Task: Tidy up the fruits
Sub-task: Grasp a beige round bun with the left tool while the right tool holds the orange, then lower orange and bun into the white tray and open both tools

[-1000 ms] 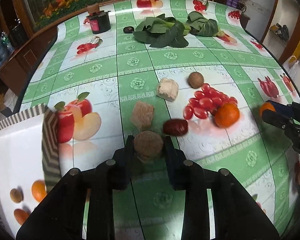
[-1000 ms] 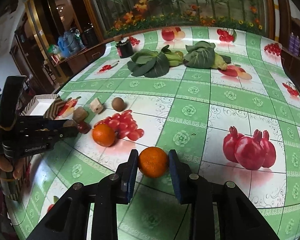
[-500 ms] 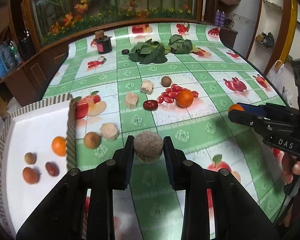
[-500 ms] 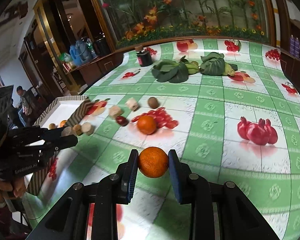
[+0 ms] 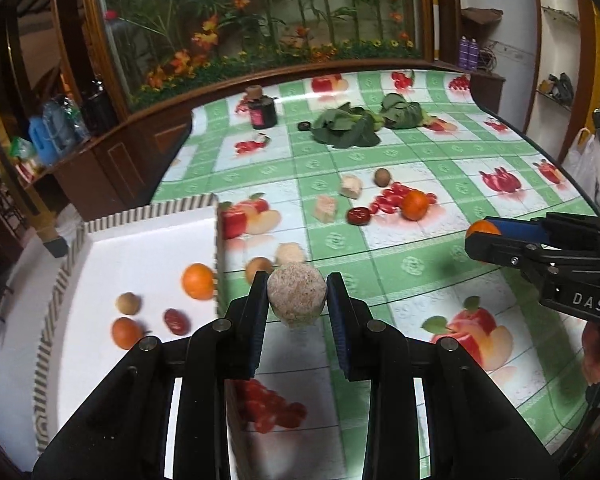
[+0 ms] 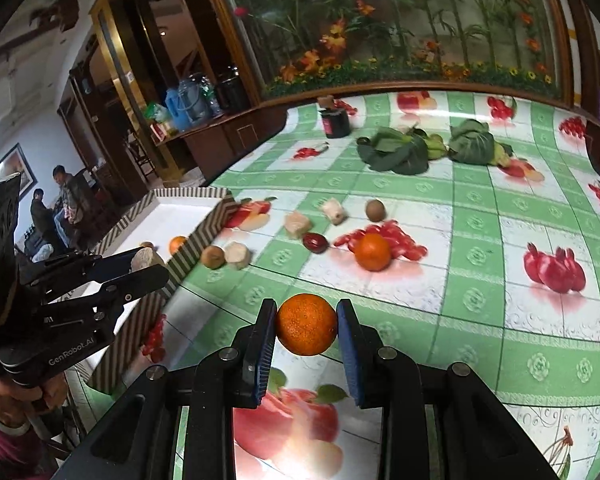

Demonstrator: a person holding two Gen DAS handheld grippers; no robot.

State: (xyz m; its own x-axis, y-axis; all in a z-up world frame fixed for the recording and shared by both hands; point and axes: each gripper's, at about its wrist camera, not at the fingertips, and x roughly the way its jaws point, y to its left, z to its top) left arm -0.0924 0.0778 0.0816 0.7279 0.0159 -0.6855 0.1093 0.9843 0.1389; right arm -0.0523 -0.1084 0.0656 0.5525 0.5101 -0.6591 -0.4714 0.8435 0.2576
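My left gripper (image 5: 297,300) is shut on a round beige speckled fruit (image 5: 297,299), held in the air just right of the white striped-rim tray (image 5: 140,216). The tray holds an orange (image 5: 198,281), a second orange fruit (image 5: 127,332), a red date (image 5: 177,321) and a small brown fruit (image 5: 128,303). My right gripper (image 6: 307,326) is shut on an orange (image 6: 306,324), held above the table. Loose on the table lie another orange (image 6: 372,252), a dark red date (image 6: 315,242), a brown round fruit (image 6: 375,210) and several beige chunks (image 6: 298,224).
Leafy greens (image 6: 396,152) and a dark jar (image 6: 336,120) stand at the far side of the green checked tablecloth (image 6: 480,300). The left gripper shows at the left of the right wrist view (image 6: 140,268). A wooden cabinet and a planter border the table.
Both grippers have lifted and pulled back from the table with their fruits. The left one has moved left towards the tray, more of which shows.
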